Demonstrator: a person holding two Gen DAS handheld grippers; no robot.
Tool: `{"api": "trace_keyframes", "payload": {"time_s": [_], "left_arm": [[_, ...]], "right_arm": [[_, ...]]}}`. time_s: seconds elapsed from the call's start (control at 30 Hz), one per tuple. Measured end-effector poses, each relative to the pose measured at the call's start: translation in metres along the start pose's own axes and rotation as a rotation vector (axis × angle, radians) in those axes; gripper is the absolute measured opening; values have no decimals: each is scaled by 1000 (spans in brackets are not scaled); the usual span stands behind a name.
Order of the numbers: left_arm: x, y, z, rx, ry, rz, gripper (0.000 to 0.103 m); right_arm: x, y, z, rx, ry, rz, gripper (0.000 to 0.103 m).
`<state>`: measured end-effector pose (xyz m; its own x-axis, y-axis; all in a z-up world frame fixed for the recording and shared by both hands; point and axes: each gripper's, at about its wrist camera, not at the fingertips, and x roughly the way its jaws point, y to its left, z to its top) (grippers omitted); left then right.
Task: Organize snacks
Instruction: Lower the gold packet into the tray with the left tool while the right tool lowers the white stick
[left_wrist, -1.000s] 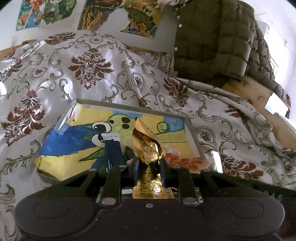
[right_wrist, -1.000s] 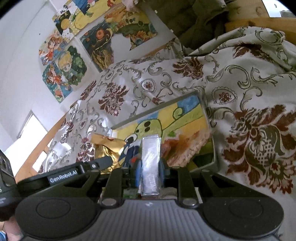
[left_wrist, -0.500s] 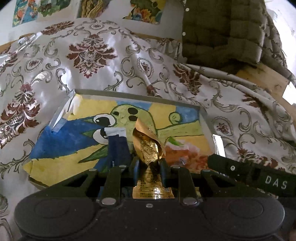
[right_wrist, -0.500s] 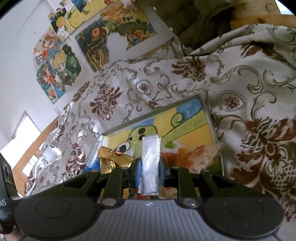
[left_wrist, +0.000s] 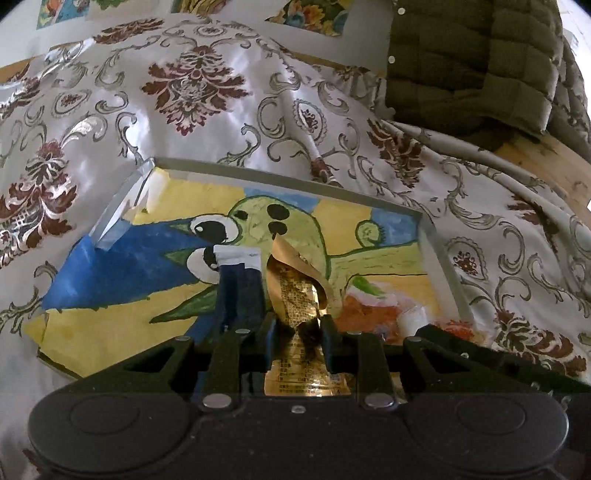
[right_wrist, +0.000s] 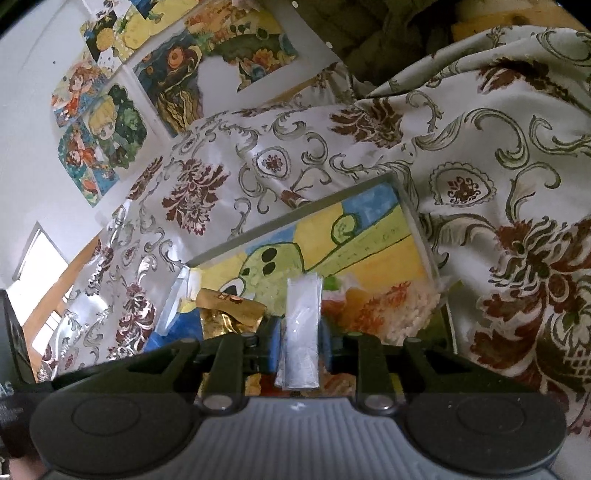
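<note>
My left gripper (left_wrist: 295, 326) is shut on a crumpled gold snack packet (left_wrist: 295, 291), held just over the near part of a clear shallow tray (left_wrist: 291, 177) lined with a painted green-creature picture. A dark blue snack packet (left_wrist: 238, 291) stands in the tray just left of it. My right gripper (right_wrist: 300, 332) is shut on a silver foil snack stick (right_wrist: 301, 328) over the same tray (right_wrist: 291, 218). The gold packet (right_wrist: 227, 314) shows to its left in the right wrist view. An orange and white snack bag (right_wrist: 388, 306) lies in the tray's right part.
The tray rests on a shiny floral cloth (left_wrist: 207, 85) that drapes in folds. An olive quilted jacket (left_wrist: 476, 62) hangs at the back right over a wooden edge (left_wrist: 535, 155). Painted pictures (right_wrist: 110, 122) hang on the white wall behind.
Both grippers have moved forward over the tray, each still holding its packet. The right gripper's body has come into the left wrist view at the lower right.
</note>
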<state>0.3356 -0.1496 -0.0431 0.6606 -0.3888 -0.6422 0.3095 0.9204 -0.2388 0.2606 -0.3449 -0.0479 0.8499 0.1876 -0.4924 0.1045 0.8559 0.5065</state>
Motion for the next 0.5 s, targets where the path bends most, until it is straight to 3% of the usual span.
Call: {"api": "trace_keyframes", "payload": {"time_s": [0.33,0.5], "left_arm": [[0,8,4,-32,10,25,36],[-8,15,9,-78,-1,43,56]], "right_arm": [[0,7,-2,-56,-3,-24,32],[-8,6,3,-60,-29,-34,47]]}}
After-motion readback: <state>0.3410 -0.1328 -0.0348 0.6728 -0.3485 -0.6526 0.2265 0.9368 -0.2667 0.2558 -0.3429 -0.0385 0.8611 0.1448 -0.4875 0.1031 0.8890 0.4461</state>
